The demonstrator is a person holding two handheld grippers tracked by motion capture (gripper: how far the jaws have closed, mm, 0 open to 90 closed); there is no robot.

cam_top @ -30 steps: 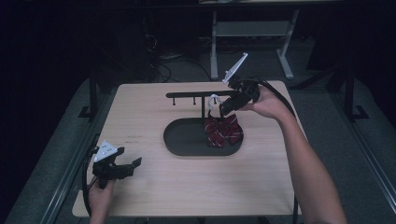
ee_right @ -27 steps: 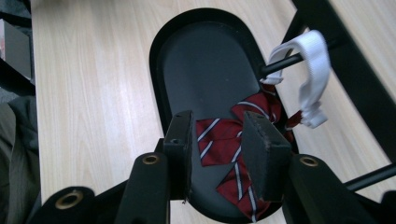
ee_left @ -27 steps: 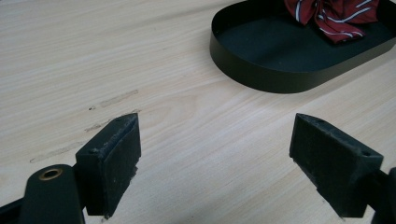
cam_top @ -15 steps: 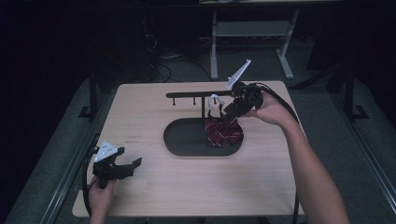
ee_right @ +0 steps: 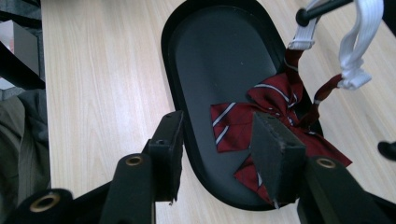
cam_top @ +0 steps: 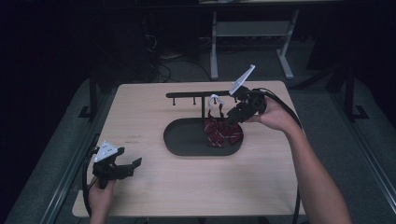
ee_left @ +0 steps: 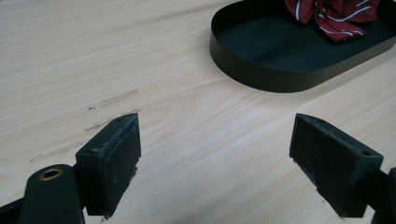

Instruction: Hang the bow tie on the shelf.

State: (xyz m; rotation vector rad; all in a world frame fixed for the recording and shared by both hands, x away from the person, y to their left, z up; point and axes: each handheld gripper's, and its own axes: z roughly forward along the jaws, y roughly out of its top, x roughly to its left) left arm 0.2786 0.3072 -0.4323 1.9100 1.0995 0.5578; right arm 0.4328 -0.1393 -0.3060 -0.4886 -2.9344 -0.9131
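A dark red striped bow tie point(cam_top: 223, 133) lies in the right end of a black oval tray point(cam_top: 184, 140). Its white elastic strap point(cam_top: 214, 99) is looped over a peg of the black rack point(cam_top: 191, 95) behind the tray. My right gripper point(cam_top: 233, 115) hovers over the tie from the right. Its jaws have just been opening and press on nothing. In the right gripper view they point(ee_right: 222, 154) stand apart above the bow tie point(ee_right: 275, 105), with the strap point(ee_right: 359, 42) up on the peg. My left gripper point(cam_top: 127, 168) rests open near the front left corner, nothing between its jaws point(ee_left: 215, 158).
The tray's left half point(ee_right: 210, 60) is bare. The rack bar runs along the table's far side with short pegs hanging from it. In the left gripper view the tray wall point(ee_left: 261, 77) lies ahead across bare wood. A cable trails from each gripper.
The right gripper's jaws have spread apart over the bow tie and the hand has shifted slightly. The left hand and its gripper have stayed put.
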